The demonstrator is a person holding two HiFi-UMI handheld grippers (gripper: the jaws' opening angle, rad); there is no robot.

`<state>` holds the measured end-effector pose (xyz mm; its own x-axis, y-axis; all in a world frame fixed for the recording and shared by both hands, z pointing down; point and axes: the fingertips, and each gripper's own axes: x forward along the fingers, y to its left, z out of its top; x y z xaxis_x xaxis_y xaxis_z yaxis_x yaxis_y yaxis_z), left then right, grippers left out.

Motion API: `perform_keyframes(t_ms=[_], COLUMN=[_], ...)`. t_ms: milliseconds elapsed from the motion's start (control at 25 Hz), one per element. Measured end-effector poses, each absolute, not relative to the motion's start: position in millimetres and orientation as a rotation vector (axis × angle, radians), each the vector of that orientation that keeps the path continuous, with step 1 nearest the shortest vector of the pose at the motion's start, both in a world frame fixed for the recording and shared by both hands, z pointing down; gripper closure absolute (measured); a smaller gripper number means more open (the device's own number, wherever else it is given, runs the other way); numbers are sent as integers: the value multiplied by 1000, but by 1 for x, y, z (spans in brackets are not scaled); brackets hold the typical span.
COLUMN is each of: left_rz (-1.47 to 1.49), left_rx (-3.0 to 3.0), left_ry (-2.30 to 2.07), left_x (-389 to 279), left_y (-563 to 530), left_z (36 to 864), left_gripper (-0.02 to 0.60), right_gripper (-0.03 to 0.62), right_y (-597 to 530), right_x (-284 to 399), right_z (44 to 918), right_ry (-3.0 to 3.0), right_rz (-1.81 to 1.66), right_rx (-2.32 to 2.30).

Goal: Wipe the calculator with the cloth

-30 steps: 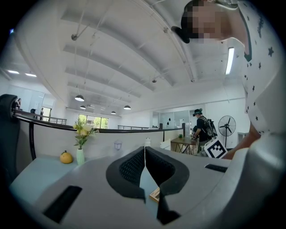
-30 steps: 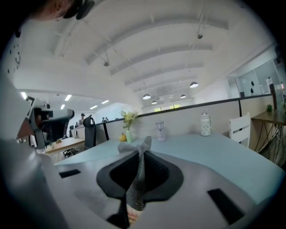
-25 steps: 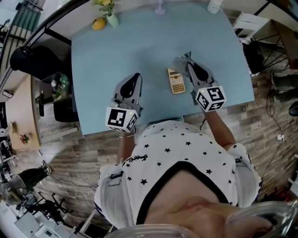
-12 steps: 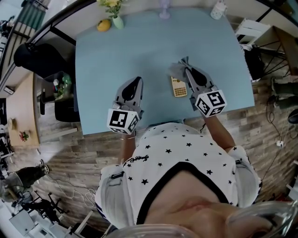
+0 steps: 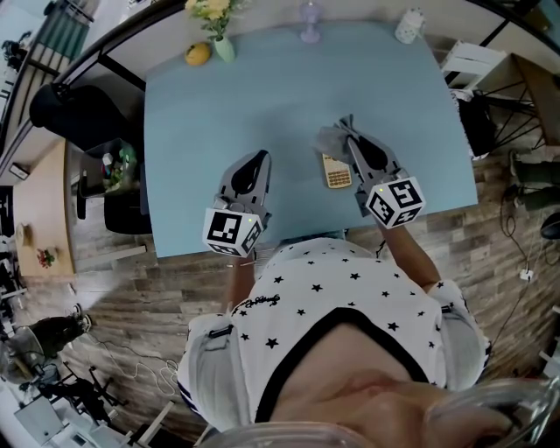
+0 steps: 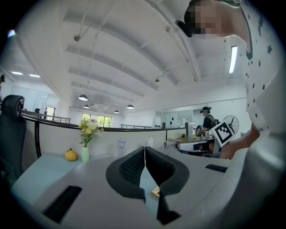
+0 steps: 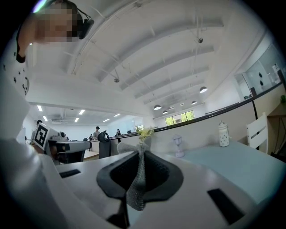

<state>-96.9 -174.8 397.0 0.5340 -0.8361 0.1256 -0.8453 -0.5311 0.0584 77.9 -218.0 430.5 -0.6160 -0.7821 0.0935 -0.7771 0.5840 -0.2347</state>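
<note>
A small beige calculator [image 5: 338, 174] lies on the light blue table [image 5: 227, 114], near its front edge. A grey cloth [image 5: 333, 138] hangs bunched over the calculator's far end. My right gripper [image 5: 349, 131] is shut on that cloth, and in the right gripper view the mesh fabric [image 7: 136, 190] is pinched between the jaws. My left gripper [image 5: 260, 158] hovers to the left of the calculator, shut with nothing in it. In the left gripper view, the left gripper [image 6: 144, 152] has its pads pressed together, and a corner of the calculator [image 6: 155, 192] shows below.
At the table's far edge stand a vase of flowers [image 5: 215, 33], a yellow fruit [image 5: 198, 54], a glass goblet [image 5: 309, 21] and a white jar [image 5: 407, 25]. A black chair [image 5: 74, 109] sits left of the table, and a white chair [image 5: 472, 45] sits to its right.
My right gripper has carried the cloth toward me, so it now lies over the calculator's far end. The left gripper has stayed in place.
</note>
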Motion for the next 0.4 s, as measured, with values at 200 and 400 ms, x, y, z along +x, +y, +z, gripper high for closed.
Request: perform_keyframes(t_ms=[200,400], left_rz=[126,126], left_rx=[2657,2650], left_ry=[-1459,-1464], left_x=[-98,-99], left_y=[-174,-170], left_z=[396,396], left_gripper=[551,551], right_gripper=[563,563], right_y=[-218,-214], right_x=[76,76], right_z=[431,430], right_ry=[2781,2782], right_rz=[-393,-389], right_rx=[-1368,-1363])
